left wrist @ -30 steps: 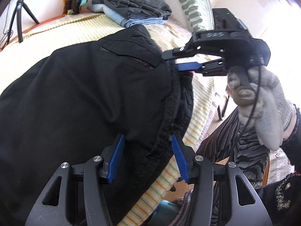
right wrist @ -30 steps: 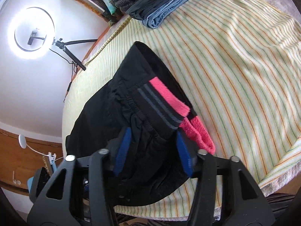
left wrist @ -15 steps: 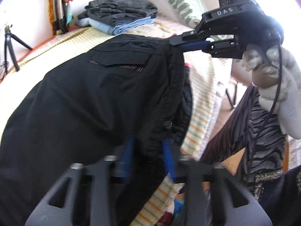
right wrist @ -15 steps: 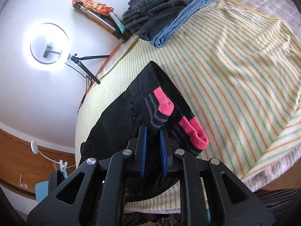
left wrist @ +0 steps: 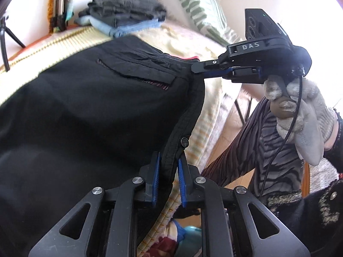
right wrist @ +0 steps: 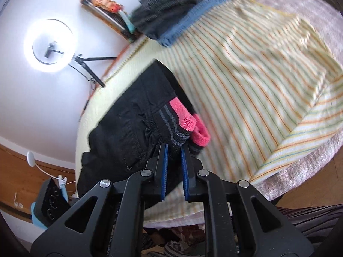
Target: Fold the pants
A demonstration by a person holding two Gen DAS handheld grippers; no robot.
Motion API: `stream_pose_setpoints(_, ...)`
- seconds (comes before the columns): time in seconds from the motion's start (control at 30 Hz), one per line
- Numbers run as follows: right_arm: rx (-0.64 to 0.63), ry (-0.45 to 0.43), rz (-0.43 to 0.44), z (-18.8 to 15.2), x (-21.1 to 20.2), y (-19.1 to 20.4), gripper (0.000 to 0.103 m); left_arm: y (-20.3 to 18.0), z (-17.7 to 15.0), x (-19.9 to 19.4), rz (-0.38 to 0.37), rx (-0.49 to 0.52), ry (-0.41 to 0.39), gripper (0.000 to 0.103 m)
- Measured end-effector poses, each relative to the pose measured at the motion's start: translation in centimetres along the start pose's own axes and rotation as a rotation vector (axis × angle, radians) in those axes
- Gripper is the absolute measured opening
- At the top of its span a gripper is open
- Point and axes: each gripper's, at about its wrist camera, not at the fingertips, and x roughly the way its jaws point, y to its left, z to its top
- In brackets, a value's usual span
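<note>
Left wrist view: black pants [left wrist: 90,111] spread on bed w/ striped sheet [left wrist: 205,128], waistband edge lifted off it.
Left hand-held gripper [left wrist: 168,167]: jaws closing, narrow; blue pads pinch waistband just below button [left wrist: 184,142].
Right hand-held gripper [right wrist: 174,156]: narrow, pads clamped on waistband elastic, grey-striped, next to pink lining [right wrist: 188,123]; in left view seen gripping far waistband corner, gloved hand [left wrist: 300,115] on handle.
Folded stack [left wrist: 124,15]: dark and blue garments, far end of bed, beside striped pillow [left wrist: 199,8].
Ring light [right wrist: 49,46]: lit, on tripod, by wall.
</note>
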Motion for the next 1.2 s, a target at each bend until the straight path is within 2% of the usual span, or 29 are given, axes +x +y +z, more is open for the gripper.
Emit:
stream_pose_setpoints(0.17,-0.044,0.006,-0.055,0.1,1.5,0.1,0.012,0.1,0.1,0.1,0.007,-0.022,0.005,0.016)
stream_pose_setpoints(0.23,-0.077,0.021,-0.074,0.3,1.6,0.6,0.013,0.2,0.0,-0.7,0.011,-0.029,-0.002,0.021)
stream_pose_setpoints(0.33,-0.112,0.044,-0.107,0.6,1.4,1.3,0.016,0.7,-0.6,-3.1,0.034,-0.049,-0.049,0.031)
stream_pose_setpoints(0.5,-0.256,-0.024,-0.195,1.3,-0.6,4.0,0.020,3.7,-2.7,-8.6,0.108,-0.174,-0.147,0.033)
stream_pose_setpoints(0.57,-0.320,-0.052,-0.166,2.0,-1.5,5.6,0.021,5.6,-4.1,-11.2,0.164,-0.244,-0.192,0.033)
stream_pose_setpoints(0.73,-0.496,-0.029,-0.083,4.3,-0.7,9.7,0.044,10.2,-8.1,-15.8,0.311,-0.412,-0.246,0.033)
stream_pose_setpoints(0.77,-0.540,-0.012,-0.056,4.9,-0.1,10.6,0.048,11.3,-9.0,-16.6,0.338,-0.455,-0.255,0.033)
stream_pose_setpoints(0.83,-0.616,0.019,-0.009,6.3,1.3,12.1,0.049,13.0,-10.6,-17.9,0.394,-0.514,-0.261,0.033)
stream_pose_setpoints(0.9,-0.708,0.089,0.032,7.8,3.3,13.7,0.049,14.7,-12.3,-18.8,0.461,-0.567,-0.250,0.033)
stream_pose_setpoints(1.07,-0.990,0.250,0.017,9.6,8.2,17.1,0.055,18.0,-15.5,-20.7,0.541,-0.694,-0.241,0.033)
stream_pose_setpoints(1.2,-1.103,0.358,0.003,10.6,11.1,17.2,0.056,20.4,-17.7,-21.1,0.579,-0.788,-0.233,0.033)
